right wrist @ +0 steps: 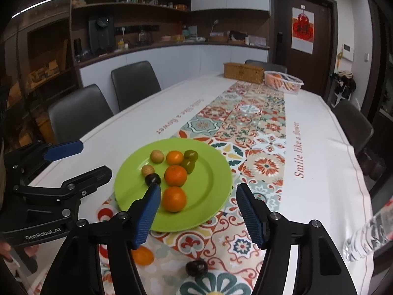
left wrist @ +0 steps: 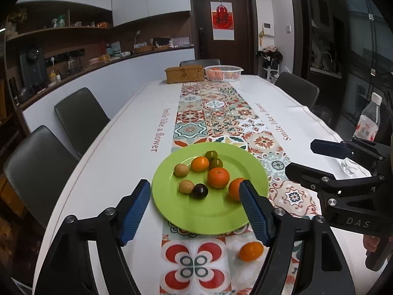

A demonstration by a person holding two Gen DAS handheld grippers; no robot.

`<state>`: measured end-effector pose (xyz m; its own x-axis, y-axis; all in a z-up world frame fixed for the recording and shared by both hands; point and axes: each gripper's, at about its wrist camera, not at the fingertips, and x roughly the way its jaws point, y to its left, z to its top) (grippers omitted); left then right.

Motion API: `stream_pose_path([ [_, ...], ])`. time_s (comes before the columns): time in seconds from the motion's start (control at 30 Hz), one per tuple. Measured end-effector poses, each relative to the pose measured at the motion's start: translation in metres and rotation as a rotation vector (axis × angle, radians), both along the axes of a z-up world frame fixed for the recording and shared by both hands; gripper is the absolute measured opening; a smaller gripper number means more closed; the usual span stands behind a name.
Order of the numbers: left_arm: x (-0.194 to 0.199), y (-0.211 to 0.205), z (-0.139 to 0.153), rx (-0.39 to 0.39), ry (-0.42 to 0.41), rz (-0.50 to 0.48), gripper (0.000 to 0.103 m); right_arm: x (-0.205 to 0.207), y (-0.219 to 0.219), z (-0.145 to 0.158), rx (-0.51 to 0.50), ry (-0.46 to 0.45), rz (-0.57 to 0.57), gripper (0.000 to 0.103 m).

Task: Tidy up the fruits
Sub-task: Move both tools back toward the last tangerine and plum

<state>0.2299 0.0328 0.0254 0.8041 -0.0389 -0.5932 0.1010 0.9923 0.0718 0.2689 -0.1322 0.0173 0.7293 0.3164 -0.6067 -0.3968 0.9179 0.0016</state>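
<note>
A long table under a white cloth carries a patterned tile-print runner down its middle, with dark chairs along the left side. At the far end stand a woven box and a white basket with oranges in it; a dark door with a red hanging closes the room behind. A water bottle stands at the right edge.

The left gripper hovers over the near rim of the green plate, jaws spread wide, holding nothing. The right gripper is likewise spread and empty above the plate's near right side.

On the plate lie three oranges, two tan longans, two green fruits and a dark plum. A loose orange and a loose dark fruit lie on the runner, just near of the plate.
</note>
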Motion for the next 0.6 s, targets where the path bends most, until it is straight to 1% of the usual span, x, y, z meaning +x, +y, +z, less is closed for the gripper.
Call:
stream_pose_path([
  [0.2,-0.028,-0.004,0.014,0.013,-0.048,0.007,0.086,-0.026,-0.006,0.014,0.012,-0.034,-0.007,0.065],
  [0.27,-0.036,-0.004,0.017,0.018,-0.059,0.013,0.087,-0.035,-0.007,0.017,0.010,-0.049,-0.011,0.072],
  [0.3,-0.039,-0.004,0.019,0.019,-0.063,0.017,0.088,-0.039,-0.008,0.018,0.008,-0.058,-0.015,0.072],
  [0.43,-0.050,-0.004,0.021,0.009,-0.066,0.030,0.090,-0.053,-0.009,0.022,-0.006,-0.086,-0.023,0.072],
  [0.6,-0.064,-0.006,0.017,0.001,-0.058,0.036,0.092,-0.063,-0.012,0.021,0.008,-0.080,-0.019,0.072],
])
